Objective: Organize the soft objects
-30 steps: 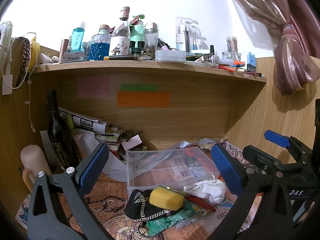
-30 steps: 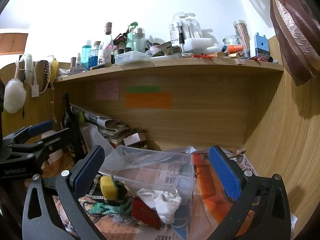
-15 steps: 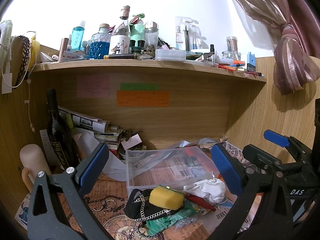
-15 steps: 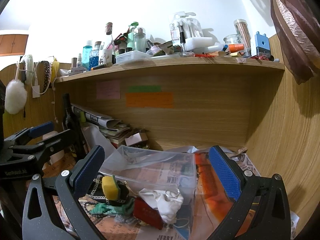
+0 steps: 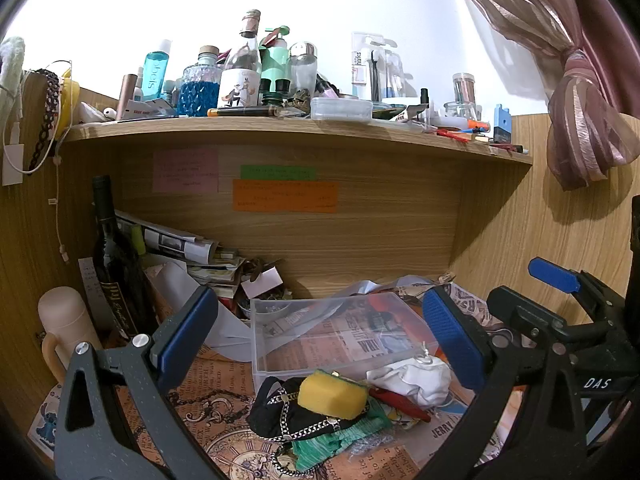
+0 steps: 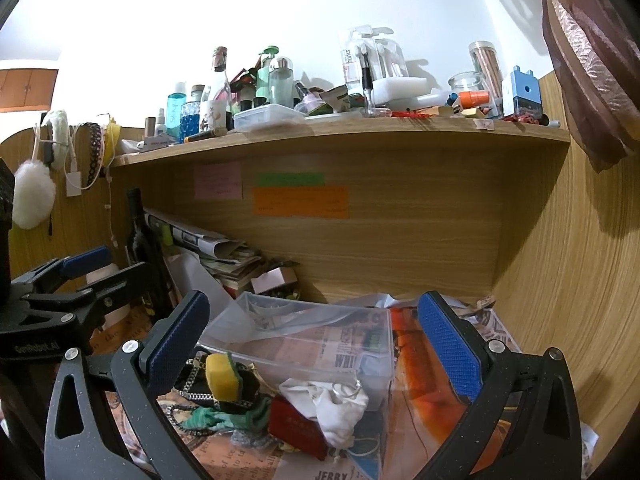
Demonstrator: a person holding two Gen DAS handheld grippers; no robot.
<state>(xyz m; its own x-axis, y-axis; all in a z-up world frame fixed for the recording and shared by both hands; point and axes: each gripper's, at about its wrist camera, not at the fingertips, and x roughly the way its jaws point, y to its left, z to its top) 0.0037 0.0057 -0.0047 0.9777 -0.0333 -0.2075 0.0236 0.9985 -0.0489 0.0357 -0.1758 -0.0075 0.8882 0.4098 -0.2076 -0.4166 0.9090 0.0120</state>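
Barely anything has shifted over the last second: in the left wrist view the pile and the box sit where they did, and in the right wrist view the scene has only slid a touch lower and nearer. I read that as a slow approach, with sorting not yet started; nothing soft is in the box.

My left gripper (image 5: 318, 330) has its blue-padded jaws spread wide, holding nothing and touching nothing. My right gripper (image 6: 312, 334) is likewise wide apart and empty.

Task items lie in a heap on the printed paper covering the desk (image 5: 224, 412), just in front of the clear plastic storage box (image 5: 328, 332), which looks empty:
- yellow sponge with green scouring layer (image 5: 331, 394), resting on top of a black fabric pouch with a metal chain (image 5: 280, 410)
- crumpled green cloth (image 5: 340, 436), under the sponge's near edge
- bunched white cloth with metal rings (image 5: 416, 378), at the box's front right corner, against a flat red item (image 6: 296, 426).

Judgement: sponge is the easiest first pick, being topmost and exposed.
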